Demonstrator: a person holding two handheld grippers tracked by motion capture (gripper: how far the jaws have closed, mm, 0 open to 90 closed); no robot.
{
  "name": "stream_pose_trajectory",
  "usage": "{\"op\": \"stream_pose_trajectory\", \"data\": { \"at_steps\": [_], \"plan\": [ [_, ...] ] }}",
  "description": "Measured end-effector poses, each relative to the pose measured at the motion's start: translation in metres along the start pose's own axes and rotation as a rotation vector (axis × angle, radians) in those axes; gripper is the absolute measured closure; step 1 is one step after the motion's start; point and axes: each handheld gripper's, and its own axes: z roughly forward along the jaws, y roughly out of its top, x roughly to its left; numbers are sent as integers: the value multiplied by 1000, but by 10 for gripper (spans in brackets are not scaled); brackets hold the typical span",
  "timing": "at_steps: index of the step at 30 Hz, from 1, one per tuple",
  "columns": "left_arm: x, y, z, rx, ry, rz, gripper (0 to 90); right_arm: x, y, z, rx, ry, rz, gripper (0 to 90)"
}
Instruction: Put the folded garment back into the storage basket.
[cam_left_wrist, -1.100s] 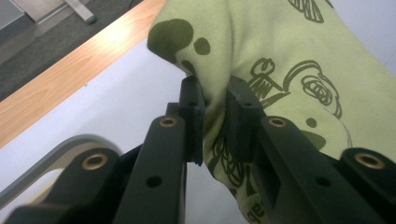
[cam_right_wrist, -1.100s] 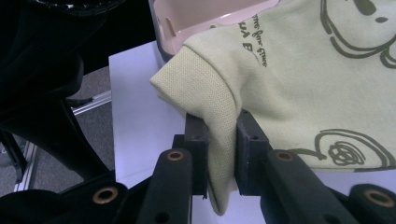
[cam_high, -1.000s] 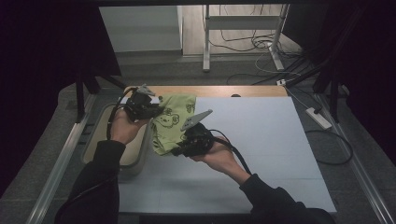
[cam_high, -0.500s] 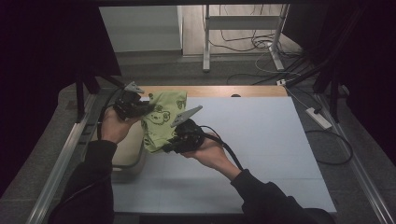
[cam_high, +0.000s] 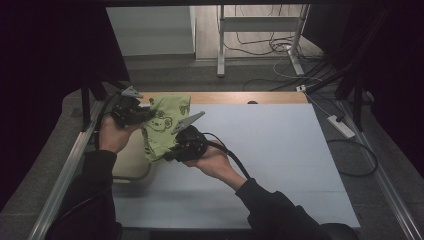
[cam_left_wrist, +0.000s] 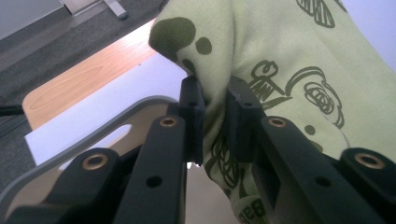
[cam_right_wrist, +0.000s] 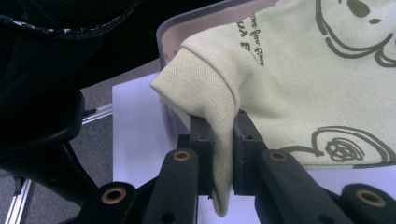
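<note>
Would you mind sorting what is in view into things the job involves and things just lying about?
In the job: green printed garment, clamped by left gripper and right gripper; beige bin beneath it.
Lying about: power strip, floor cables, metal stand.

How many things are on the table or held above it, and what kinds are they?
Green garment with bear drawings: 1
Beige bin: 1
Grippers: 2, the left gripper and the right gripper, both clamped on the garment
Total: 4
</note>
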Motion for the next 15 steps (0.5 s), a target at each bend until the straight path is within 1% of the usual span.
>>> {"op": "stream_pose_trajectory", "data": {
  "at_steps": [4, 7, 15],
  "plan": [
    [7, -4, -6, -4, 11, -14, 784, 2, 6, 7, -4, 3, -6, 811],
    [12, -8, -9, 2, 19, -20, 784, 3, 11, 12, -4, 8, -9, 811],
    [25, -22, -14, 10, 35, -54, 784, 8, 20, 28, -5, 14, -15, 812]
  ]
}}
